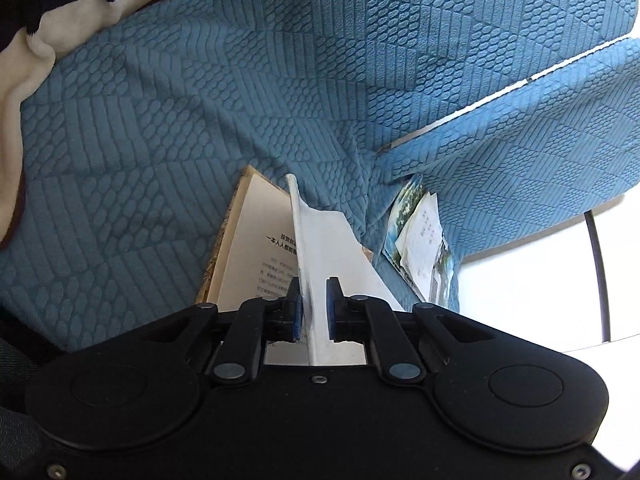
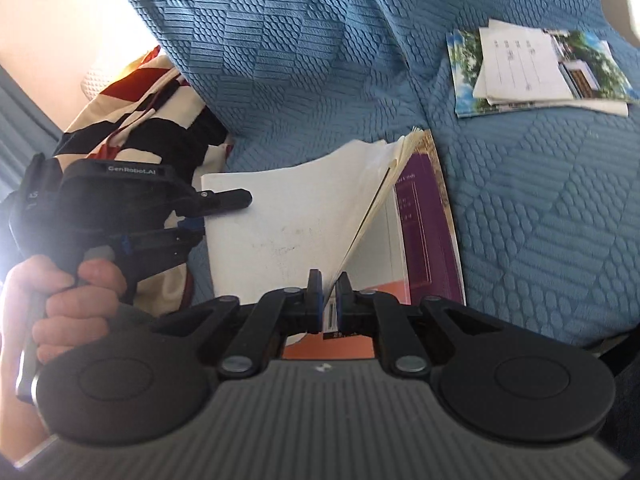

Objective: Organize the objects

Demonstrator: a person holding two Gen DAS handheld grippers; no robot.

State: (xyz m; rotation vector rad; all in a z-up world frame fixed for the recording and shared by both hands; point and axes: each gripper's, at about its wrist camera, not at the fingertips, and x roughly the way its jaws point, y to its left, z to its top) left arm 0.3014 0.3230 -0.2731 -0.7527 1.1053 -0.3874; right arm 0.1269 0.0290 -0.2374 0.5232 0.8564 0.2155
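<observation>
1. Book (image 2: pixel 320 220) closing is what seems to be going on here. It's lying open on the blue quilted sofa cover (image 2: pixel 520 220), lower middle of the right wrist view, purple back cover (image 2: pixel 424 232) flat against the fabric on the right.

2. Right tongs (image 2: pixel 329 304) are pinching one thin edge near the barcode, looks like a cover or a leaf standing up. Jaws nearly together, so I'm calling that clenched on the book.

3. Left tongs (image 1: pixel 314 312) are straddling a white sheet (image 1: pixel 320 240) that's rising up the middle of the left wrist view. There's a sliver of gap at the right pad, so I can't tell if they're really gripping or just cradling it.

4. To do this well, I'd be swinging both sides together slowly around the spine, not pulling outward, since thin paper is going to tear or crease easily.

5. Worth watching that the loose pages aren't folding under as it closes.

6. Brochure pile (image 2: pixel 536 68) is sitting upper right, well apart from the book. Probably a good stacking spot afterwards.

7. Striped blanket (image 2: pixel 132 92) at the left is close to the book's edge, so I'd be keeping clear of it.
</observation>
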